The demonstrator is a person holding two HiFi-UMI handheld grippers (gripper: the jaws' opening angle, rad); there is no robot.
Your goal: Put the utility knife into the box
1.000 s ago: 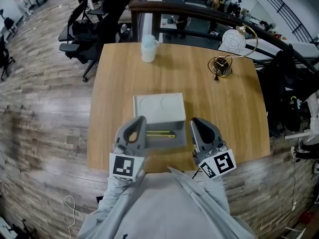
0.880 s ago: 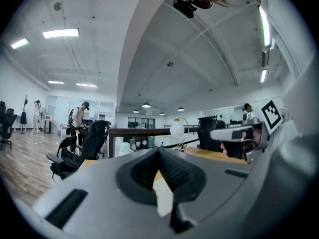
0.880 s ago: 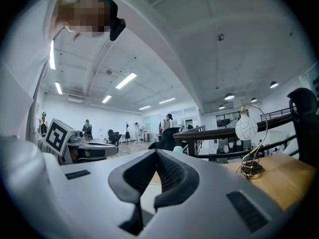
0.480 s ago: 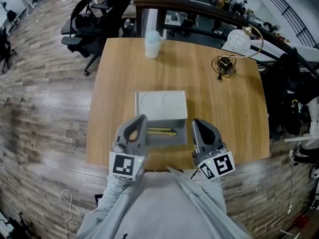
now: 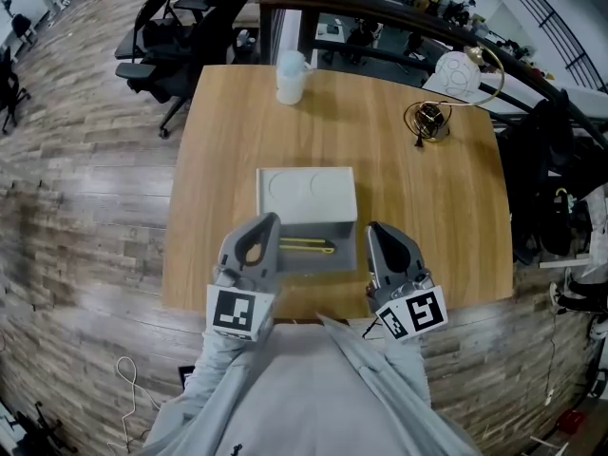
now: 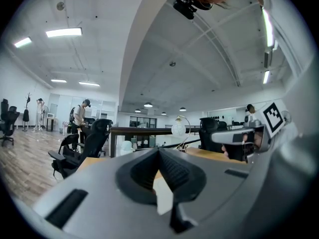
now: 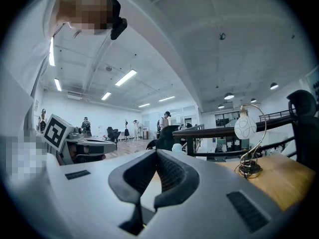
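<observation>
- Lying in the grey tray of the open box (image 5: 318,266), near the table's front edge: yellow utility knife (image 5: 306,246).
- Touching the tray's far side: flat white lid (image 5: 306,194).
- Closed tip to tip on nothing: left gripper (image 5: 268,224), just left of the box; likewise right gripper (image 5: 374,233), just right of it.
- Farther back on the wooden table (image 5: 218,160), well apart from the box: pale cup (image 5: 291,77), globe lamp (image 5: 446,79).
- Beyond the table: office chairs (image 5: 161,41).

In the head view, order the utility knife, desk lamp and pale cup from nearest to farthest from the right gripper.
1. Utility knife, in the box, left of the right gripper.
2. Desk lamp, ahead on the right.
3. Pale cup, far edge, left.
</observation>
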